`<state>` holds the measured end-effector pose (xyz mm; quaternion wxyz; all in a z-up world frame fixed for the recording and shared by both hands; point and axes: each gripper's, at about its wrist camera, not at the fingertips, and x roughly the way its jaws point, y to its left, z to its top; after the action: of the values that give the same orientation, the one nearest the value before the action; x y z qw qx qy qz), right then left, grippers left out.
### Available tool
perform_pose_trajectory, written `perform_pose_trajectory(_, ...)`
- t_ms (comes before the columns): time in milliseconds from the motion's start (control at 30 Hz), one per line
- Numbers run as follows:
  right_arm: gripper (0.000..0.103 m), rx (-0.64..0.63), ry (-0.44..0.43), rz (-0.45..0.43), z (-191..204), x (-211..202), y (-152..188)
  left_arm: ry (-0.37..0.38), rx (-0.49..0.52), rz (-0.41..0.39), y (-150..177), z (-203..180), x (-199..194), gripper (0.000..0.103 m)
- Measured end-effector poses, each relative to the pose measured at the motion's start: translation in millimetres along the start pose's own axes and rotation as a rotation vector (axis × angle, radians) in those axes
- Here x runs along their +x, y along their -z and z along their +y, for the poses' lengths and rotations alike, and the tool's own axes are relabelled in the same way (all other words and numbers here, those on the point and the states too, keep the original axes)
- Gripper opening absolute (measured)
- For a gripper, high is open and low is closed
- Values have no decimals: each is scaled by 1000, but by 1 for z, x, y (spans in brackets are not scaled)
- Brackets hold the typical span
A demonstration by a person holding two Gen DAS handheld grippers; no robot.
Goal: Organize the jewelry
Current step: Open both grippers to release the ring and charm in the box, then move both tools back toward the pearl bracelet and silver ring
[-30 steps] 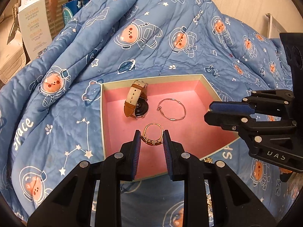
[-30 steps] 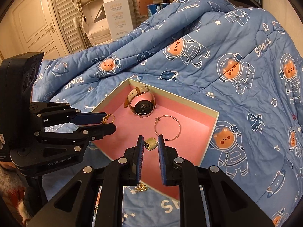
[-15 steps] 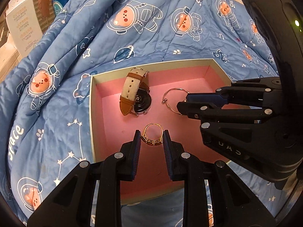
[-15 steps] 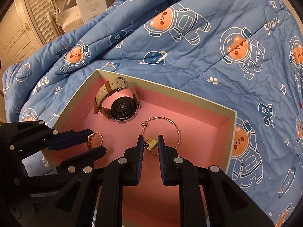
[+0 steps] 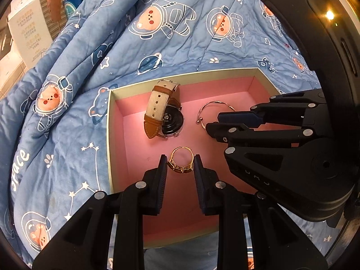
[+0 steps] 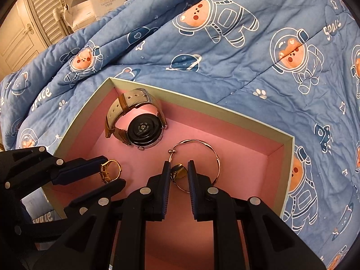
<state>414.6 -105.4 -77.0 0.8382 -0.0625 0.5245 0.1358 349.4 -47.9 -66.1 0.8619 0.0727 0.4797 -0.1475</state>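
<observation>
Now we hover over the box point(image 5: 109, 121): left gripper point(image 5: 180, 165) pinches the ring point(image 5: 180, 160), right gripper point(image 6: 178, 171) clamps a small gold piece point(image 6: 178, 171), both above bare pink floor.

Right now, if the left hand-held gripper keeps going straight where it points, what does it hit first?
Most likely the watch. The left hand-held gripper, shut on the gold ring, points across the pink box floor toward it. Height above the floor is unclear, so it might touch the floor first.
</observation>
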Motion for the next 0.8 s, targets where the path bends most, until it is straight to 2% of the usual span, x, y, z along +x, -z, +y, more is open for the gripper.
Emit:
perform_pose_trajectory(100, 33, -2, 27, -4, 1, -1, 0, -6, -1, -2, 1, 1, -1, 26)
perform_pose_trajectory(167, 35, -4, 37, -15, 1, -2, 2, -14, 0, -3, 2, 3, -3, 28)
perform_pose_trajectory(267, 41, -8, 55, -34, 1, -6, 2, -38, 25, -26, 6, 1, -13, 44)
perform_pose_trajectory(333, 50, -17, 76, -56, 2, -12, 2, -57, 39, -55, 8, -1, -22, 56)
perform_pose_trajectory(367, 51, -22, 92, -71, 2, -16, 2, -65, 43, -68, 9, -3, -28, 58)
perform_pose_trajectory(400, 53, -27, 109, -86, 2, -20, 2, -70, 45, -80, 11, -3, -33, 65)
perform_pose_trajectory(533, 69, -30, 155, -168, 4, -43, 10, -68, 26, -155, 23, -6, -58, 83)
perform_pose_trajectory(700, 76, -23, 273, -260, 2, -66, 31, -87, 8, -203, 52, -8, -79, 91)
perform_pose_trajectory(800, 82, 12, 284, -280, -2, -78, 51, -76, -25, -214, 72, -4, -85, 94)
